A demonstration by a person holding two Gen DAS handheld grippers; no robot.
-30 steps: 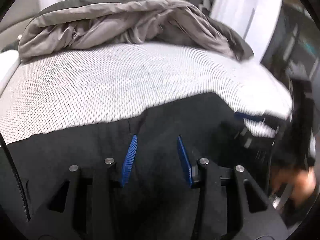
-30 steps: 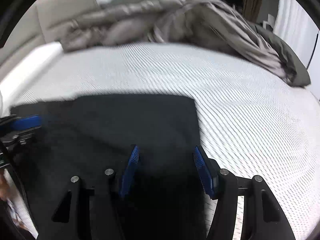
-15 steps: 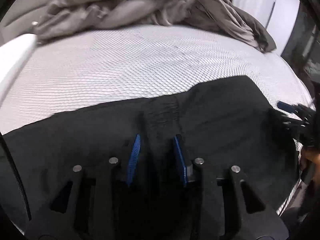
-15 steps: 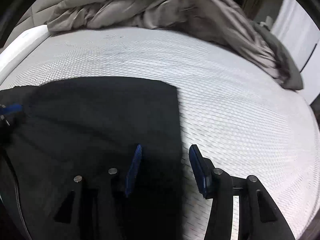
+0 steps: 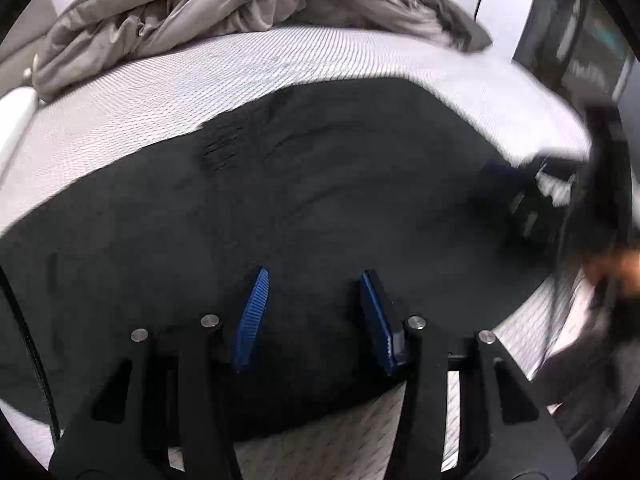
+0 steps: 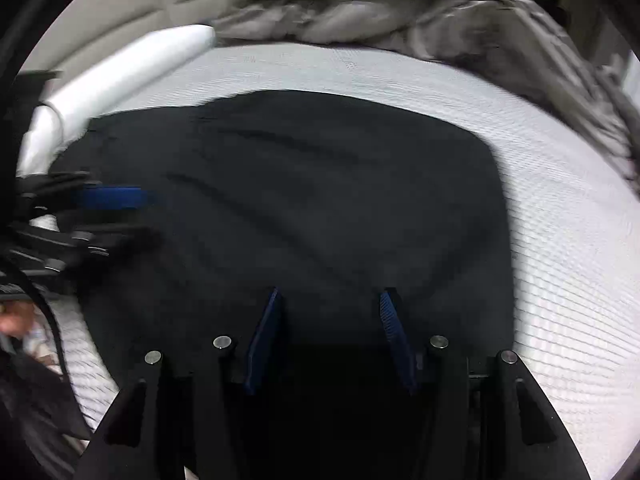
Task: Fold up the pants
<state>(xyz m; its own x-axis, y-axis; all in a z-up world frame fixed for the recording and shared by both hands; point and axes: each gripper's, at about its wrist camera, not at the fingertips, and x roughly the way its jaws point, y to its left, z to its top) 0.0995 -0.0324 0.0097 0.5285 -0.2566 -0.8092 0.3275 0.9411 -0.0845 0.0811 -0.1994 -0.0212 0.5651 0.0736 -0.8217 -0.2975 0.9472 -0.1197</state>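
Now we have the black pants (image 5: 320, 200) lying in a flat, folded-looking slab on the bed (image 6: 560, 220), near the gray duvet (image 5: 200, 8). Our left gripper (image 5: 310, 316) and right gripper (image 6: 328, 338) both hover over the cloth, jaws spread, holding nothing. We judge the fabric soft, light and limp; we'd pinch near edge corners.

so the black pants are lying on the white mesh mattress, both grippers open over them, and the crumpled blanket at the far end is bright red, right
Not quite: the crumpled blanket at the far end is grey-brown, not red, as both wrist views show. The rest holds: the black pants lie on the white mesh mattress, with the left gripper and right gripper open over them.
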